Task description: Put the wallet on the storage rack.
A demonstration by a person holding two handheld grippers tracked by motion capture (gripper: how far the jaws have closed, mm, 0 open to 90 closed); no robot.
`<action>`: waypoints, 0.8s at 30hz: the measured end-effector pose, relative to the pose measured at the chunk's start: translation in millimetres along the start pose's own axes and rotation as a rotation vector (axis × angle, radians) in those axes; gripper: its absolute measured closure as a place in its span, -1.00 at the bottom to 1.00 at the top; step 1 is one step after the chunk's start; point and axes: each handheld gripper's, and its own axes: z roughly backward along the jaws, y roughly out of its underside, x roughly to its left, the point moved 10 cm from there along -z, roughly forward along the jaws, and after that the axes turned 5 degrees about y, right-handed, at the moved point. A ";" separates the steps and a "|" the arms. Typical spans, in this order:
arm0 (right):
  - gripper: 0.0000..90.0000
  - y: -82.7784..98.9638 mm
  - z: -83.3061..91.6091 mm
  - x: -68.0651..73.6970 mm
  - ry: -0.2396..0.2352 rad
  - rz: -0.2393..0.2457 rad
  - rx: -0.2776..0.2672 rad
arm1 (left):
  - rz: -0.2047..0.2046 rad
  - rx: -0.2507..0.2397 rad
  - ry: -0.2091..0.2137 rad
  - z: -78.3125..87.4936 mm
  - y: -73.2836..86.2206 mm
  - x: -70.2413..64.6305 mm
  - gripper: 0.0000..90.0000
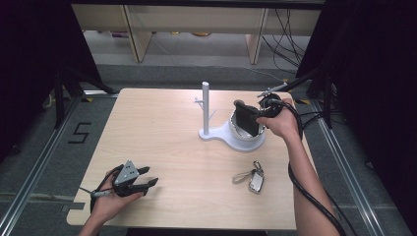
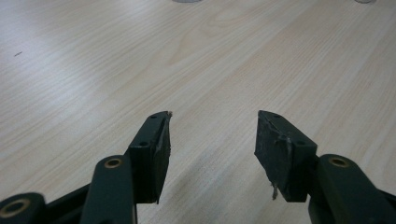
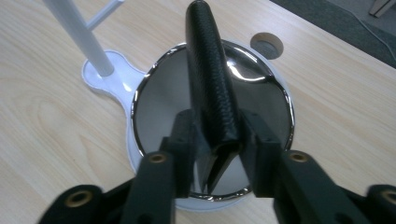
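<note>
My right gripper [image 1: 255, 119] is shut on a black textured leather wallet [image 1: 246, 118], which it holds edge-up just above a round white dish [image 1: 246, 143] with a shiny metal bowl. In the right gripper view the wallet [image 3: 210, 79] stands between the jaws of the right gripper [image 3: 217, 137], over the chrome rim of the dish [image 3: 281, 93]. A white post [image 1: 205, 105] with small pegs rises from the dish's base. My left gripper [image 1: 151, 175] rests low at the table's front left, open and holding nothing; its jaws [image 2: 212, 126] stand wide apart over bare wood.
A car key [image 1: 255, 183] with a short strap [image 1: 242, 177] lies on the light wooden table [image 1: 162, 128], in front of the dish. A round cable hole [image 3: 266, 45] sits in the tabletop beyond the dish. Dark frames and cables stand around the table.
</note>
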 end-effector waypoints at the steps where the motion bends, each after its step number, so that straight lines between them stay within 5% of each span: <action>1: 0.40 -0.1 -0.9 -2.5 0.016 0.004 -0.003 | 0.001 0.001 -0.001 -0.2 0.0 -0.2 0.00; 6: 0.28 -1.6 0.4 -5.4 0.024 -0.002 -0.018 | -0.006 0.006 0.003 -1.0 0.7 -0.9 -0.01; 8: 0.34 -4.9 3.5 -4.2 0.025 -0.016 -0.051 | -0.006 0.007 0.003 -1.0 1.2 -0.6 -0.02; 11: 0.63 -6.1 8.8 -5.1 0.025 0.037 -0.051 | -0.010 0.014 0.000 -1.2 2.4 0.1 -0.02; 19: 0.74 -5.2 7.9 -5.0 0.021 0.074 -0.057 | -0.014 0.018 0.001 -2.0 2.8 0.3 -0.02; 24: 0.74 -2.3 5.8 -7.0 0.020 0.054 -0.066 | 0.000 0.008 0.009 -3.5 2.3 -2.3 -0.03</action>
